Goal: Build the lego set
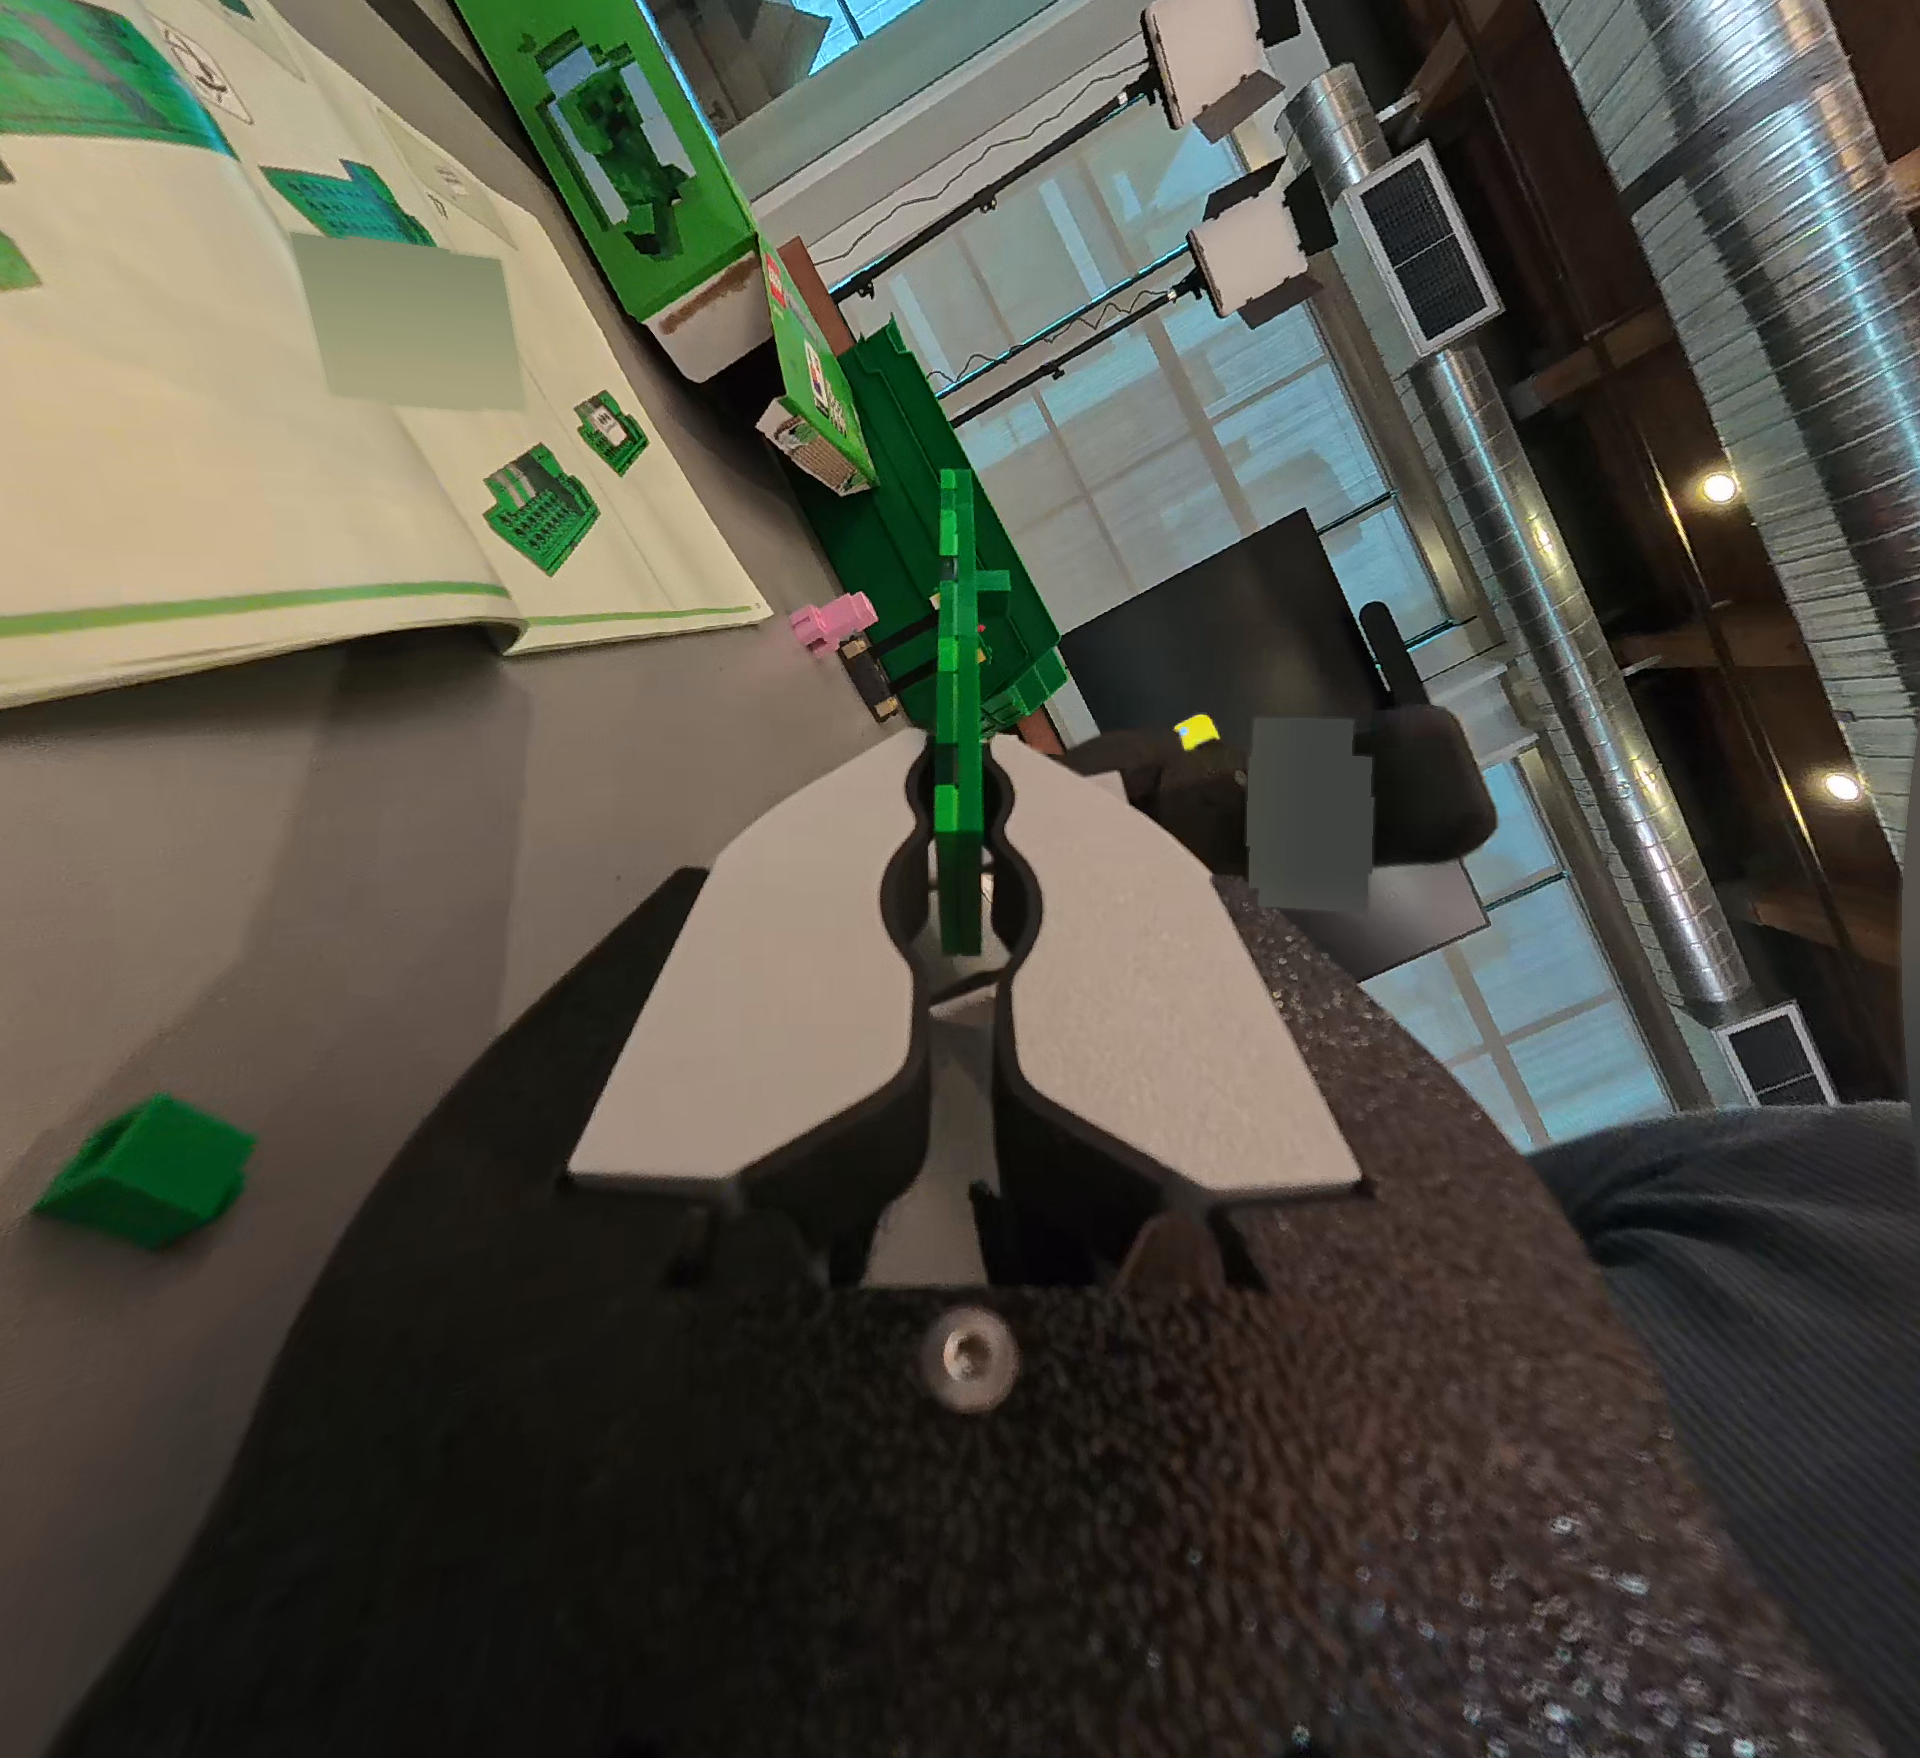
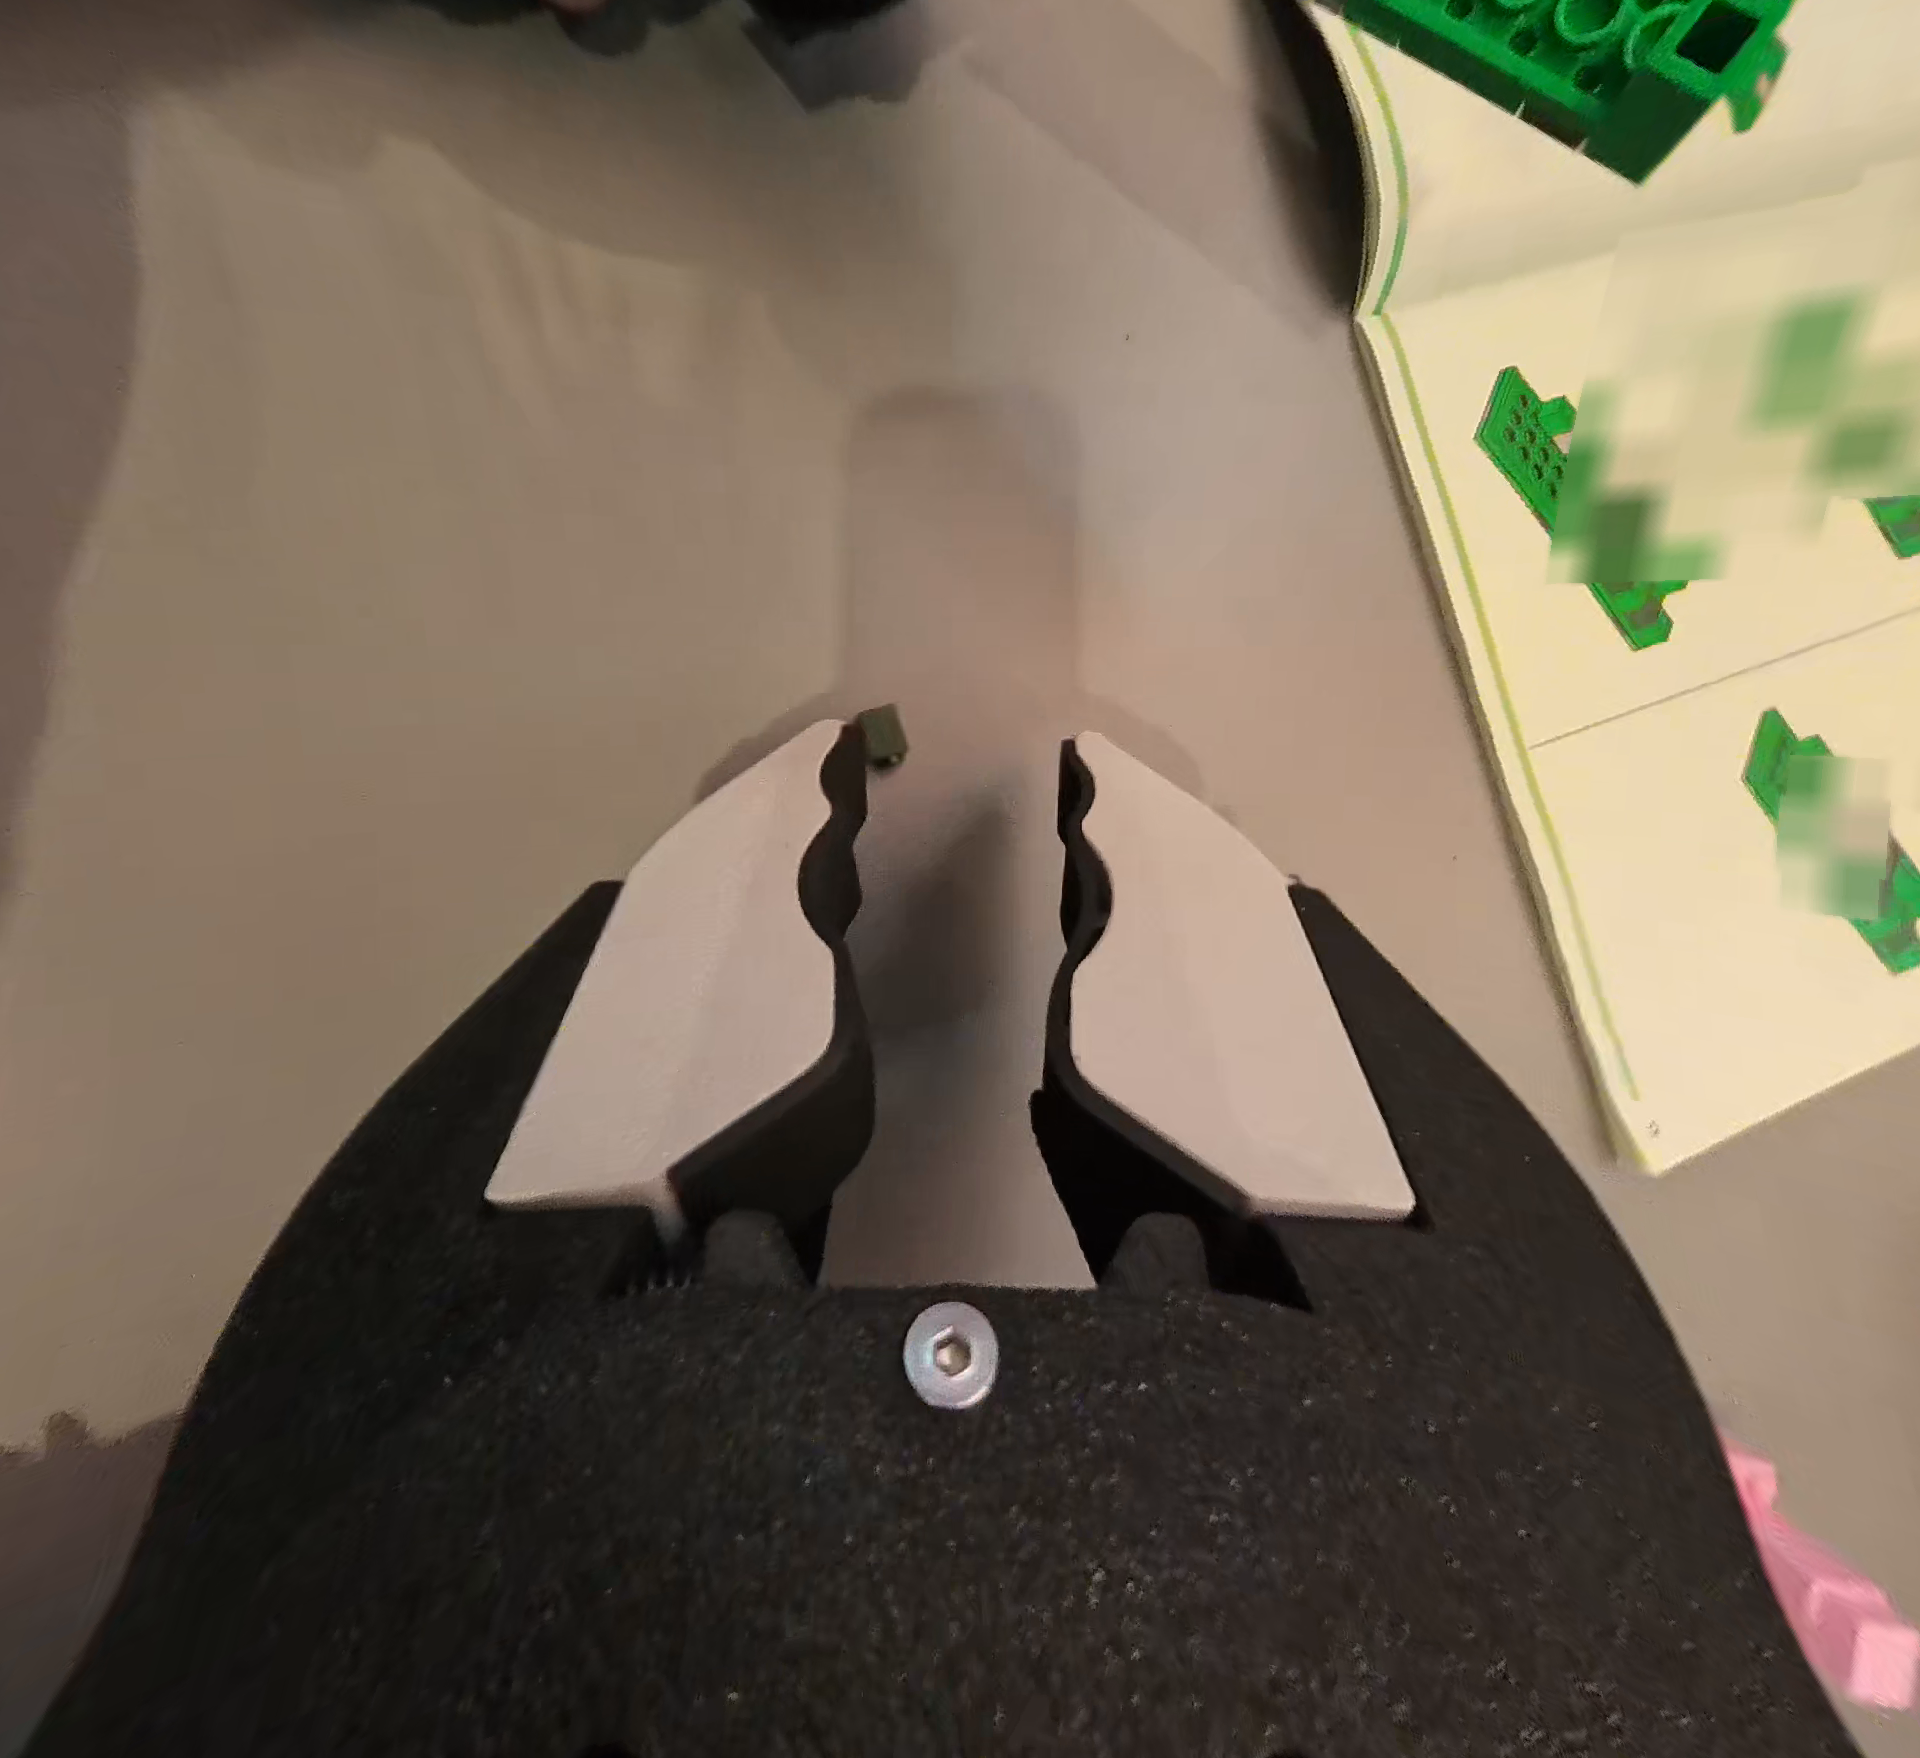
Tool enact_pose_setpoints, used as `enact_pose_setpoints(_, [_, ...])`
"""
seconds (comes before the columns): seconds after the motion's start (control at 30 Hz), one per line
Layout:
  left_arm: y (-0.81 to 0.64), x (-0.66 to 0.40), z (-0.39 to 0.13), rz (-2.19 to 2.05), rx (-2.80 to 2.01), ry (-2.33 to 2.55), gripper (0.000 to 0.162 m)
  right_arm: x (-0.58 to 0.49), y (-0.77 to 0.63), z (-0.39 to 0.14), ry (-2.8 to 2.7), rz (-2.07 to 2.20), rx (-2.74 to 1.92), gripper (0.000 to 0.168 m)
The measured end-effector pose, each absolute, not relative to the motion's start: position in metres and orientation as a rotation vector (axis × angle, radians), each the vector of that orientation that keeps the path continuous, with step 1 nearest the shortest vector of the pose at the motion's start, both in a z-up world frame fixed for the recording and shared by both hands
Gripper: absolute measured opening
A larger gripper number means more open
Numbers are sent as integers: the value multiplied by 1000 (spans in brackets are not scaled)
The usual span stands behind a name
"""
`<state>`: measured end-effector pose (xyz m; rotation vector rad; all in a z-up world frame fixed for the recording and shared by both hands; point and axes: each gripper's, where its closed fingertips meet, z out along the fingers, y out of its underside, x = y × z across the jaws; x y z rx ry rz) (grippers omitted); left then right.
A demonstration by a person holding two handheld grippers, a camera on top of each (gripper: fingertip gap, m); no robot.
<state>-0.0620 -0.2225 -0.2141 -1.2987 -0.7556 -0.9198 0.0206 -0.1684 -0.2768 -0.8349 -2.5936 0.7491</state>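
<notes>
Left wrist view showed the left gripper (image 1: 961,773) pinching a green plate (image 1: 958,721) edge-on; the right gripper (image 2: 961,752) sat wide open above bare table (image 2: 520,461).

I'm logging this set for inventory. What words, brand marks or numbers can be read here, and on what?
I don't quote writing, so this lists only what bears it.
Instruction booklet: small printed marks beside the step drawings, too blurred to read.
Large green box: only artwork shows.
Small green box: a red logo square, too small to read.
</notes>
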Motion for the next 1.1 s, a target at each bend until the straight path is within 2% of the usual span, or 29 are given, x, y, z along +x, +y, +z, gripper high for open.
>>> enact_pose_setpoints(0.4, [-220, -55, -219, -921, -1366, -737, 6, 29, -184, -279, -2788, 457, -639, 12])
enact_pose_setpoints(0.67, [-219, -52, -220, -922, -1388, -728, 6, 28, -184, -290, -2878, 295, -527, 14])
enact_pose_setpoints(0.73, [-219, -52, -220, -921, -1388, -727, 6, 29, -182, -292, -2880, 277, -534, 7])
enact_pose_setpoints(0.8, [-220, -54, -220, -923, -1376, -735, 6, 23, -181, -287, -2822, 316, -558, 0])
enact_pose_setpoints(1.0, [-227, -69, -211, -943, -1226, -781, 6, -9, -194, -235, -2328, 946, -747, 0])
enact_pose_setpoints(1.1, [-227, -69, -211, -937, -1225, -778, 6, -8, -168, -253, -2302, 792, -901, 0])
